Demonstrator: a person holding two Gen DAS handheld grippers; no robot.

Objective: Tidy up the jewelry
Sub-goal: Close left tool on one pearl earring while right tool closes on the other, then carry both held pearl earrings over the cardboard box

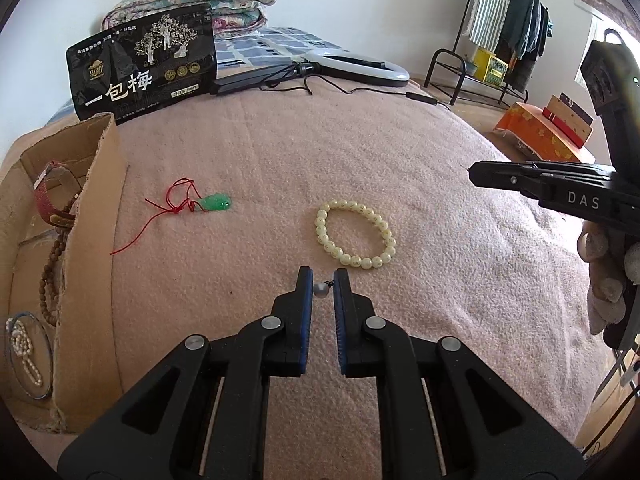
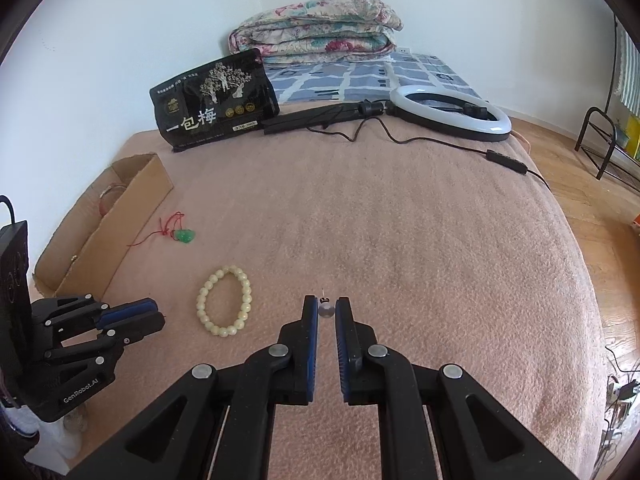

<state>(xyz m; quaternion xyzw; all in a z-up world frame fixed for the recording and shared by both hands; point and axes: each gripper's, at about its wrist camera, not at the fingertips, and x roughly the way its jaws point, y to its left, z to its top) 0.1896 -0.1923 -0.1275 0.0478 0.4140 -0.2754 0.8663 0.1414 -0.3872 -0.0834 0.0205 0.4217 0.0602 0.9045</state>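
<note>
My left gripper (image 1: 322,281) is shut on a small pearl stud (image 1: 321,290), held just above the pink blanket (image 1: 360,152). My right gripper (image 2: 326,306) is shut on a tiny silver earring piece (image 2: 326,311) with a thin pin. From the left wrist view the right gripper (image 1: 476,174) shows at the right edge; the left gripper (image 2: 156,316) sits at the left of the right wrist view. A cream bead bracelet (image 1: 376,262) (image 2: 202,300) lies between them. A green pendant on red cord (image 1: 216,203) (image 2: 185,236) lies near the cardboard box (image 1: 92,216) (image 2: 132,200).
The box holds a red strap (image 1: 50,204), brown wooden beads (image 1: 50,276) and pearls in a clear dish (image 1: 24,344). A black snack bag (image 1: 144,68), a ring light (image 2: 452,114) with its cable and a folded quilt (image 2: 316,28) lie at the back. A gloved hand (image 1: 604,280) is at the right.
</note>
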